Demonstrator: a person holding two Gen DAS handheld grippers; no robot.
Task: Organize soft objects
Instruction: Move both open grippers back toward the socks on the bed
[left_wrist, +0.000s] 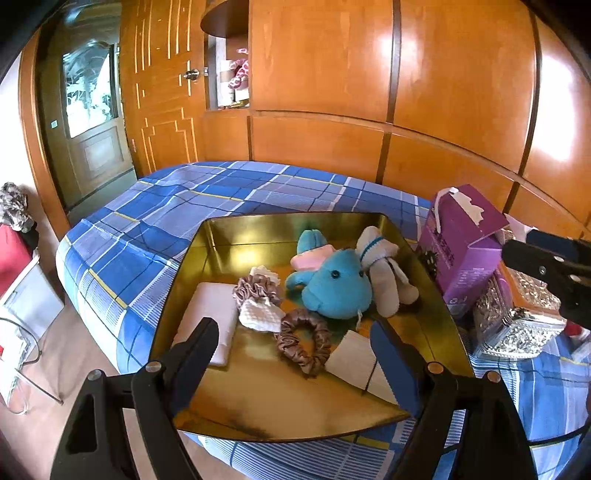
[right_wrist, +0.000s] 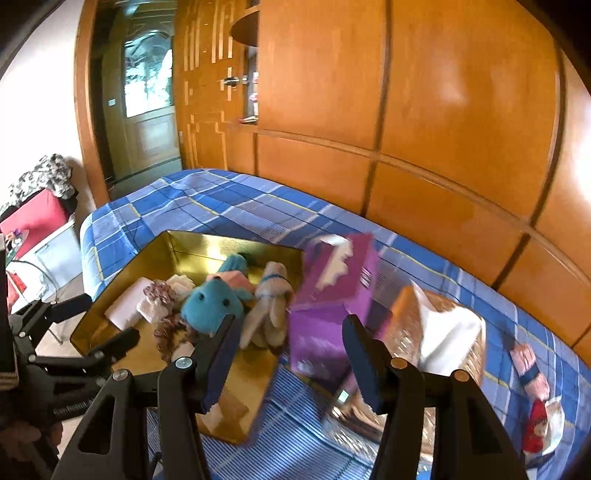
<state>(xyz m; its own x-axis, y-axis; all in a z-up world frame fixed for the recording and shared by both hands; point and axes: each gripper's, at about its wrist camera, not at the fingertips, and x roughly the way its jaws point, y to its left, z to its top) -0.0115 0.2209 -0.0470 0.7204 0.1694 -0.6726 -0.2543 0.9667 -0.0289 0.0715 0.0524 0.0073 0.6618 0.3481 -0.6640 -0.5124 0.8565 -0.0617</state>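
Observation:
A gold tray (left_wrist: 258, 398) lies on the bed and holds a blue plush (left_wrist: 336, 288), a grey-white plush bunny (left_wrist: 388, 273), a brown scrunchie (left_wrist: 306, 343), a mauve scrunchie (left_wrist: 255, 290), white cloths (left_wrist: 260, 315) and a white pad (left_wrist: 212, 317). My left gripper (left_wrist: 293, 332) hovers open over the tray's near half, nothing between its fingers. My right gripper (right_wrist: 290, 325) is open and empty, pointing at the purple tissue box (right_wrist: 332, 288) beside the tray (right_wrist: 177, 243). A small red-dressed doll (right_wrist: 535, 432) and a pink soft item (right_wrist: 528, 369) lie on the bedspread to the right.
A silver ornate box (left_wrist: 517, 325) with a tissue sticking out stands right of the purple box (left_wrist: 461, 243). The blue plaid bed (left_wrist: 155, 221) runs along a wooden wardrobe wall (left_wrist: 406, 92). The floor and a wire stand (left_wrist: 22, 354) lie to the left.

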